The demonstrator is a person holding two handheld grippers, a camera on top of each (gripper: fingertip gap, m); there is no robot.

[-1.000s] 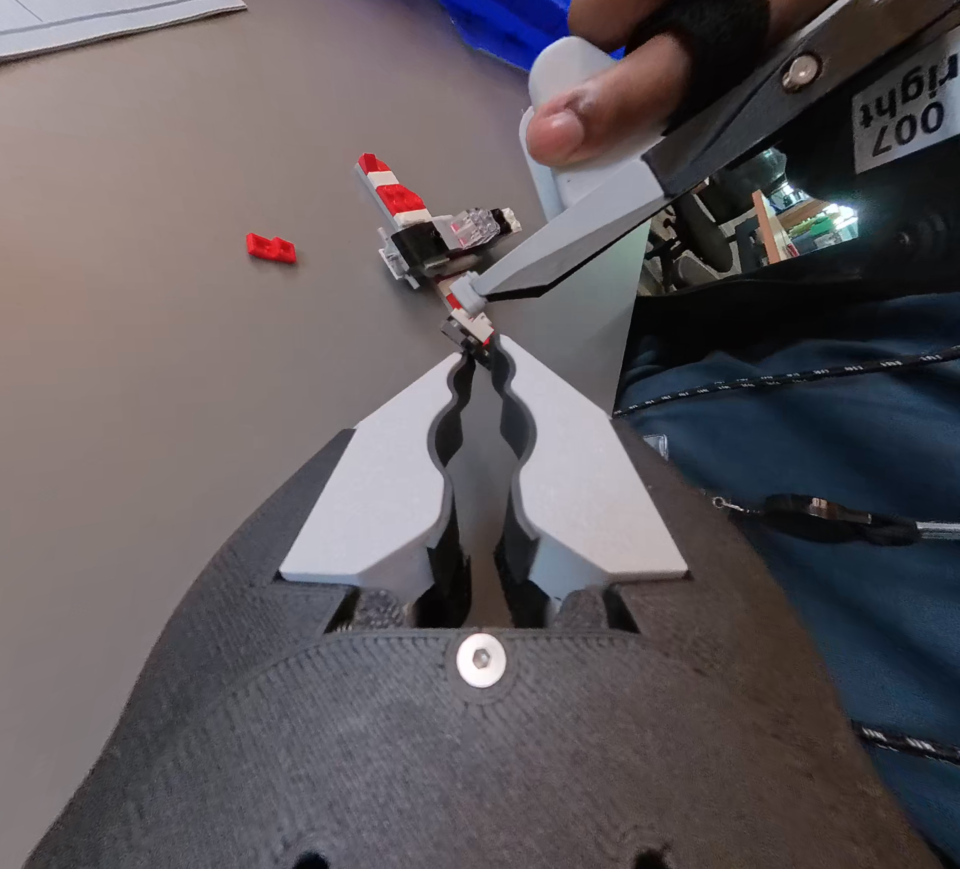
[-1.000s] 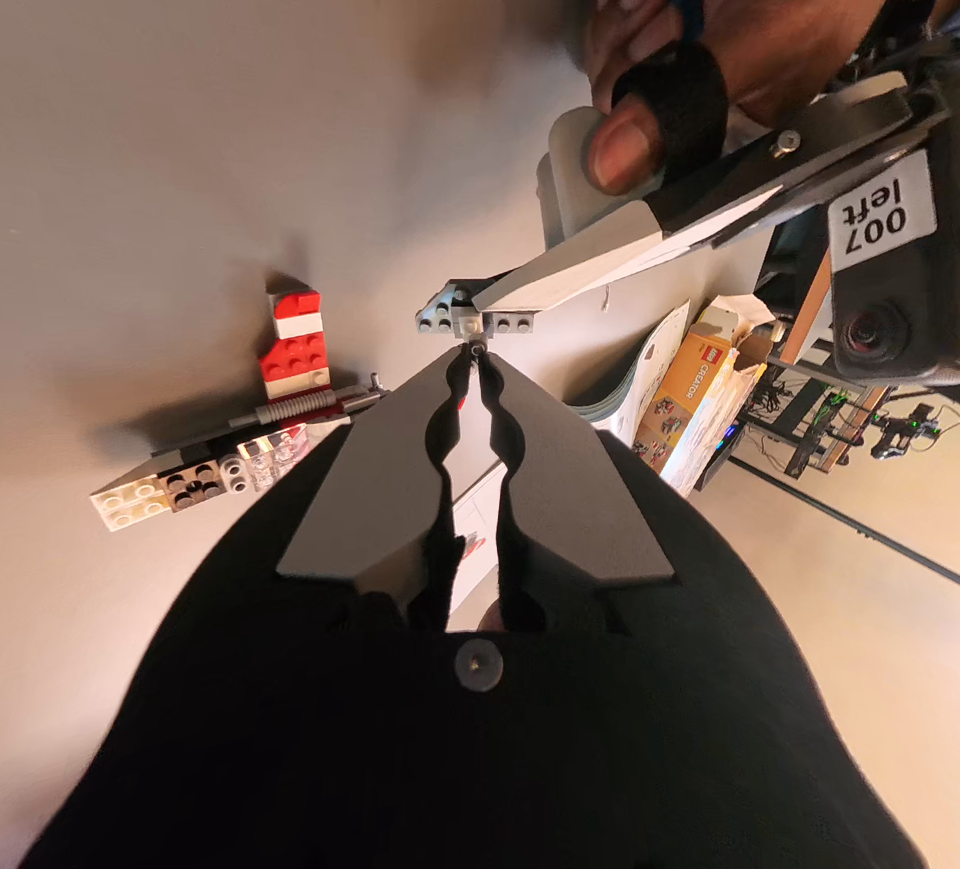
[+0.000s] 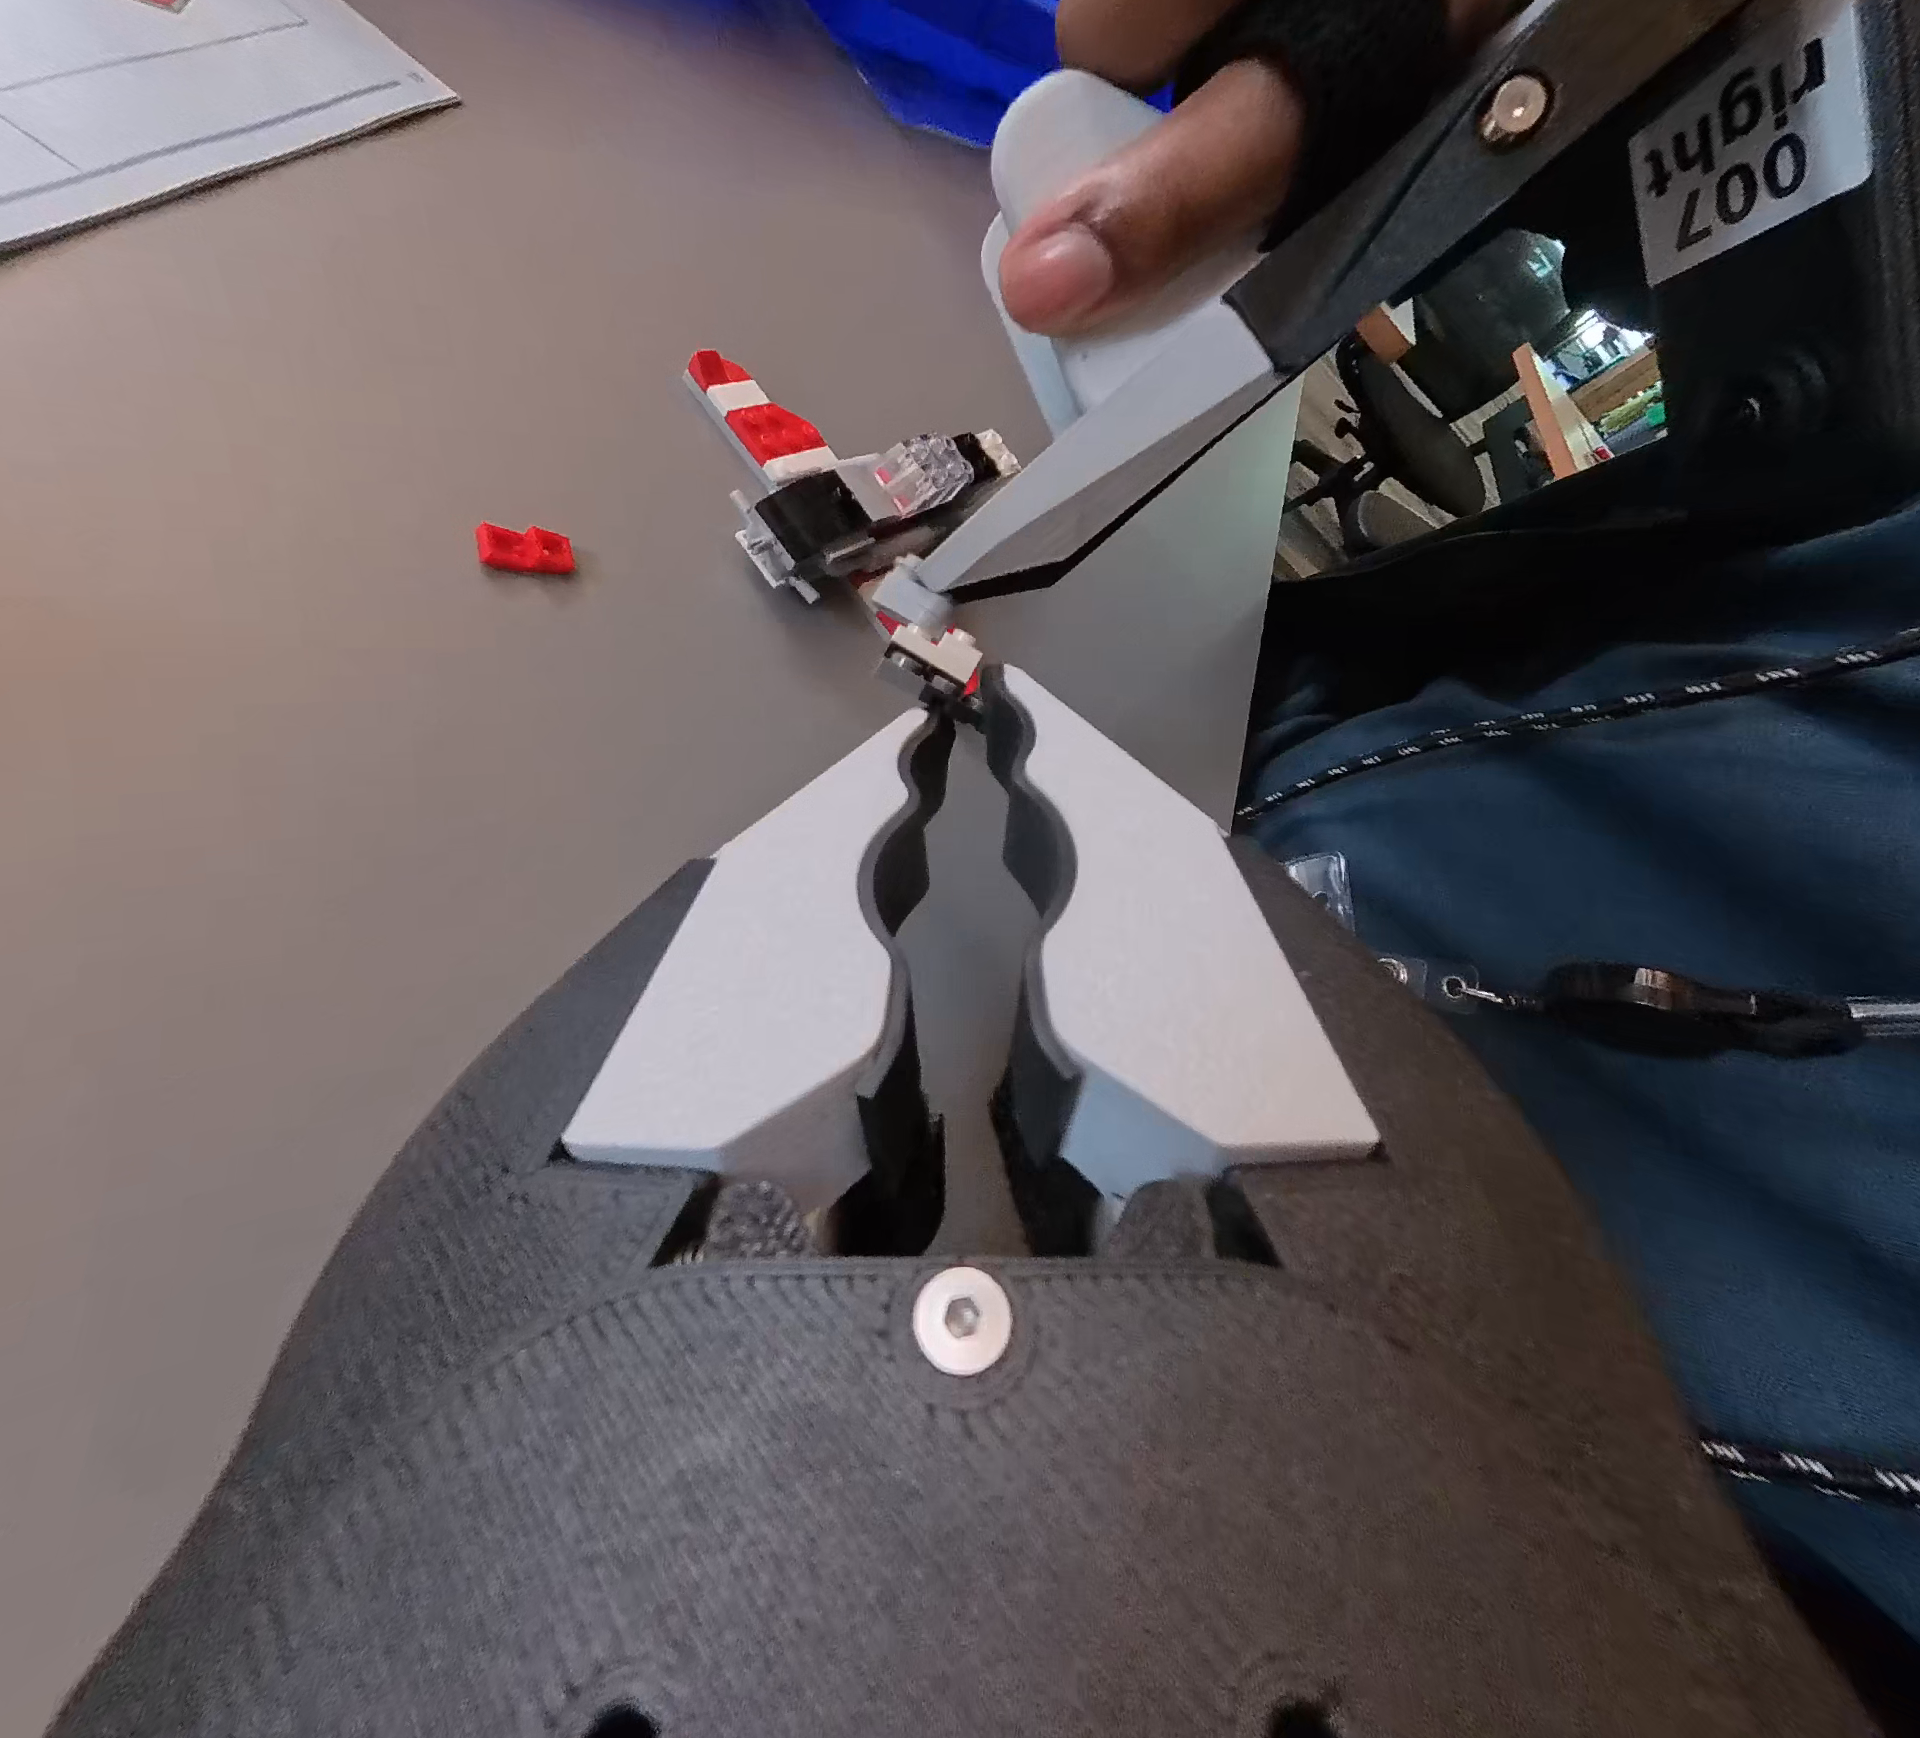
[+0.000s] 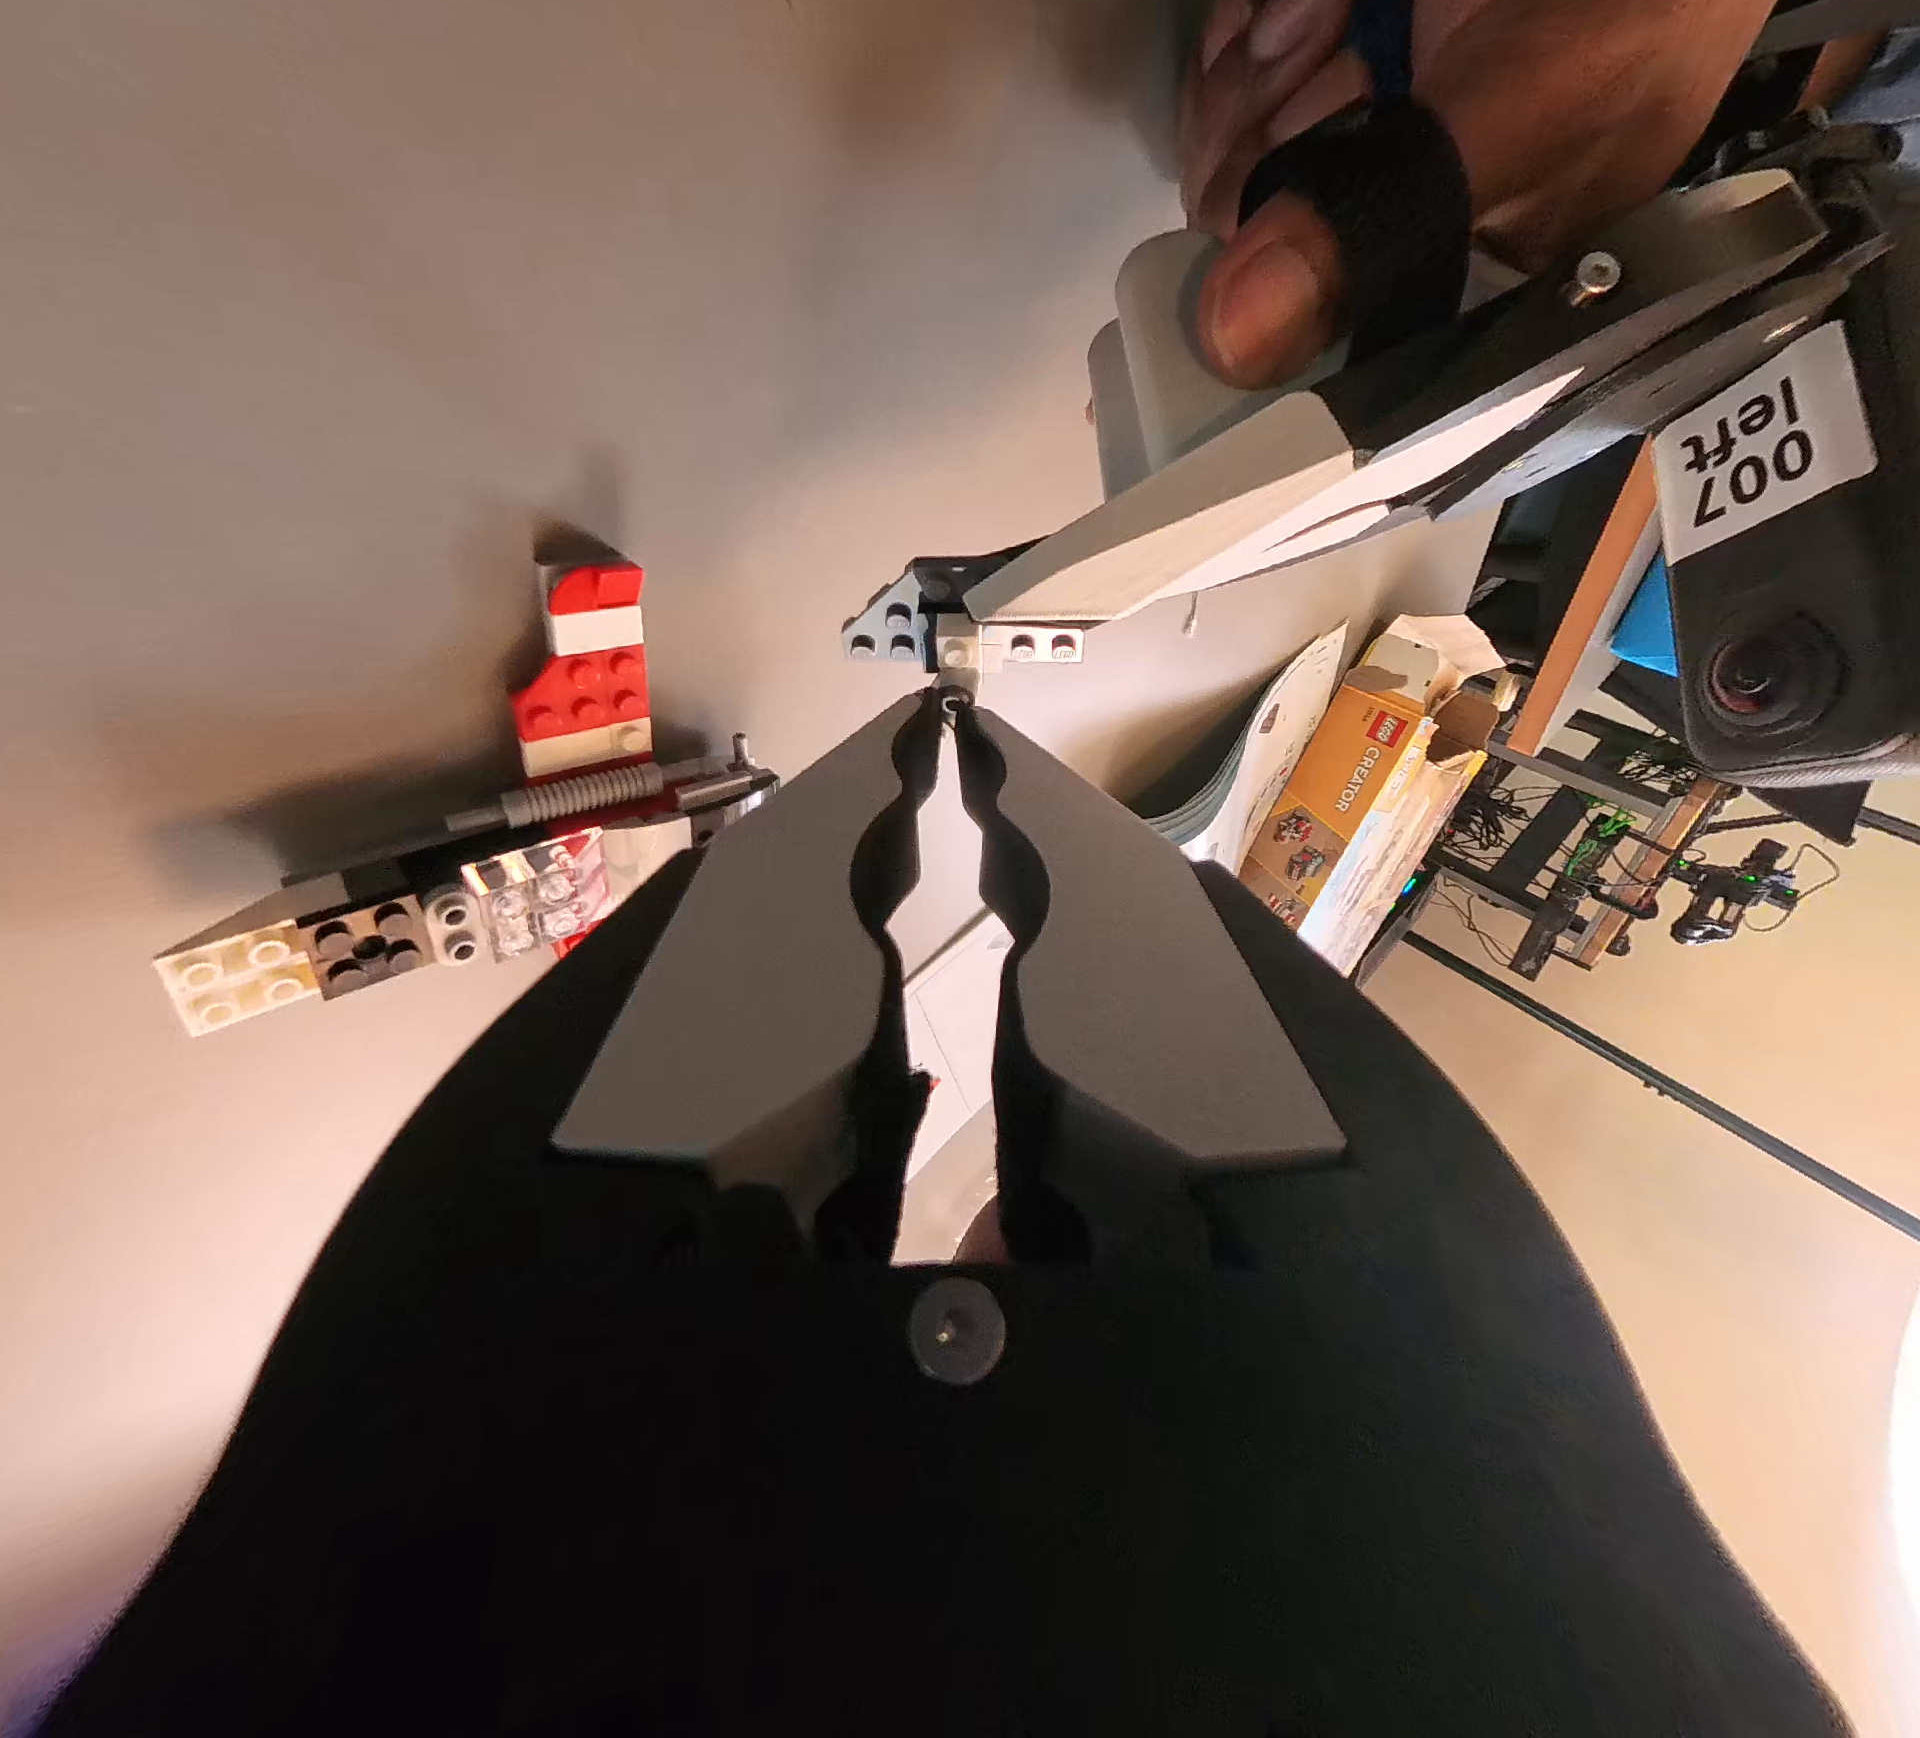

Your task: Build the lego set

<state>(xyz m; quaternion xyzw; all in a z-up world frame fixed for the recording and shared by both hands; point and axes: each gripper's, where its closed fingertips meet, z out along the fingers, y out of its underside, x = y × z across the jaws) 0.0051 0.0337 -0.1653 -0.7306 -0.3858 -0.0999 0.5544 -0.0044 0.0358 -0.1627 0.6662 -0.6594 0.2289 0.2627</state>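
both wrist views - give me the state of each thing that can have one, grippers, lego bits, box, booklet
left gripper: shut on small assembly
right gripper: shut on small grey piece
small assembly: held in the air
small grey piece: pinched just above the assembly
partly built model: lying on table, untouched
red piece: loose on table
instruction booklet: open, flat
lego box: opened, flaps up

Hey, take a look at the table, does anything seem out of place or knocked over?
Mostly no. One small red piece lies alone on the table, apart from the partly built model, which rests on its side. Nothing looks broken or spilled; both grippers pinch a small sub-assembly between them.
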